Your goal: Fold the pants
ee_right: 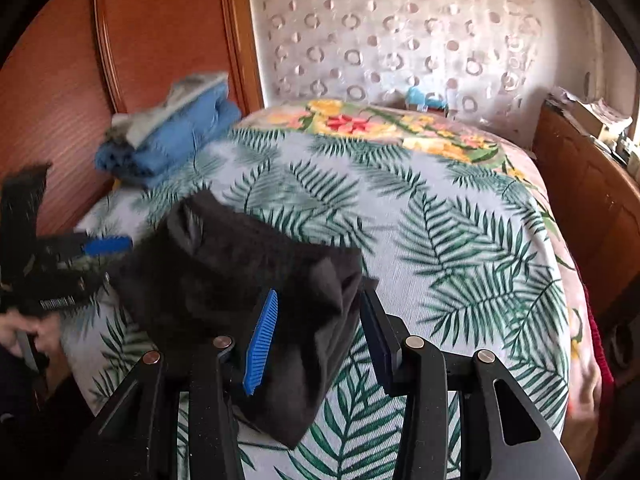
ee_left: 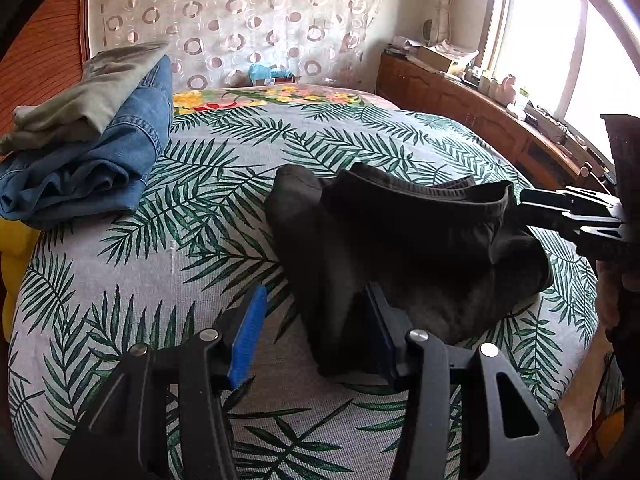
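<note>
A bundle of dark charcoal fabric pants (ee_left: 404, 240) lies mid-frame on the palm-leaf bedspread (ee_left: 200, 216). Left gripper (ee_left: 316, 332) stands half-open, seemingly gripping nothing; right gripper (ee_right: 320, 340) likewise parted around the cloth's edge.

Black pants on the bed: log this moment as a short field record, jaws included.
garment: black pants, bunched in a rough fold on the leaf-print bedspread
left gripper: jaws open, pants edge between them, not pinched
right gripper: jaws open, pants fabric between them, pads apart
other clothes: folded jeans with a grey-green garment on top, by the headboard
fold: not yet neat
</note>
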Motion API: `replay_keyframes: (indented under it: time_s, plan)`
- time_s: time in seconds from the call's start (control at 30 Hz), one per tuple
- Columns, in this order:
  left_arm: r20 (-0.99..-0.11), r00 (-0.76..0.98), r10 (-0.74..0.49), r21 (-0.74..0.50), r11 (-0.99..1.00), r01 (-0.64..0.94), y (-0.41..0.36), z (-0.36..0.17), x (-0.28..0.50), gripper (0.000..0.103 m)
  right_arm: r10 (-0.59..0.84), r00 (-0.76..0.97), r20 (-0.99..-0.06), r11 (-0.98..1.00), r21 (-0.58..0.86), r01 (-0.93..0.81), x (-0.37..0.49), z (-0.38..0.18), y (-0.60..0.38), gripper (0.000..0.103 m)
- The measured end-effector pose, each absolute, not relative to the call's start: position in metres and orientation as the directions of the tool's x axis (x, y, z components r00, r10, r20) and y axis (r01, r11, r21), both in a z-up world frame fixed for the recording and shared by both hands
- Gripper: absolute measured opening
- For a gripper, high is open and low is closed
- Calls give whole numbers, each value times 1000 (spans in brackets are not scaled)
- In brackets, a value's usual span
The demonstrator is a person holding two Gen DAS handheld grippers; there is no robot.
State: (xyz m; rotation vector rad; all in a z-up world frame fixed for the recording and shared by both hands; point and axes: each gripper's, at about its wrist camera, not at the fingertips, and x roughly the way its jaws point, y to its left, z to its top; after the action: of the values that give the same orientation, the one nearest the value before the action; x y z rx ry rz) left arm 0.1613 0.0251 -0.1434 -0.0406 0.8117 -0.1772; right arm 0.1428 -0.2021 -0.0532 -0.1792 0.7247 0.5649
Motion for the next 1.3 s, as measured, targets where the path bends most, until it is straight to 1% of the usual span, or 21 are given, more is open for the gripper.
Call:
replay_keyframes:
  time_s: [0.2,0.23,0.27,0.33,0.43,0.57,0.63,0.8,0.87,0.9,0.97,1.17,1.3]
  plan:
    - [-740,651,-170,-110,985,132,26,-150,167,50,453,581,-676,825,71,-561,167,-52,-192,43]
    - [-741,649,-170,-110,985,133,26,-150,167,50,463,574,-675,817,74,-571,171,-51,-190,22]
    - [-742,648,-171,-109,985,135,26,-151,168,50,460,574,-677,815,66,-576,174,-50,-186,7]
    - [-744,644,-179,-118,984,137,26,-152,169,51,426,614,-664,837,31,-547,182,-47,-185,7]
    - [-739,648,-183,-121,983,140,26,-153,169,53,376,661,-649,875,14,-484,192,-46,-188,7]
    - [-738,650,-179,-105,983,152,22,-154,168,59,351,657,-668,894,29,-448,207,-53,-188,7]
    - [-739,647,-186,-101,981,166,20,-154,169,64,338,652,-678,896,19,-444,209,-58,-183,7]
    - [-739,647,-191,-106,980,169,20,-155,169,65,351,645,-679,898,49,-437,210,-60,-182,7]
    - [-738,646,-194,-109,980,169,20,-154,168,65,347,656,-670,900,41,-434,204,-57,-187,18]
    - [-738,646,-192,-109,980,168,20,-155,168,65,341,667,-663,902,32,-430,198,-55,-190,22]
    - [-737,647,-193,-112,980,165,21,-154,167,65,336,682,-650,905,23,-424,184,-52,-197,35]
    - [-736,648,-198,-118,979,166,22,-154,168,65,400,642,-654,885,94,-456,137,-62,-221,36]
    - [-736,649,-194,-114,980,165,22,-154,167,65,429,614,-662,867,110,-487,107,-70,-227,36]
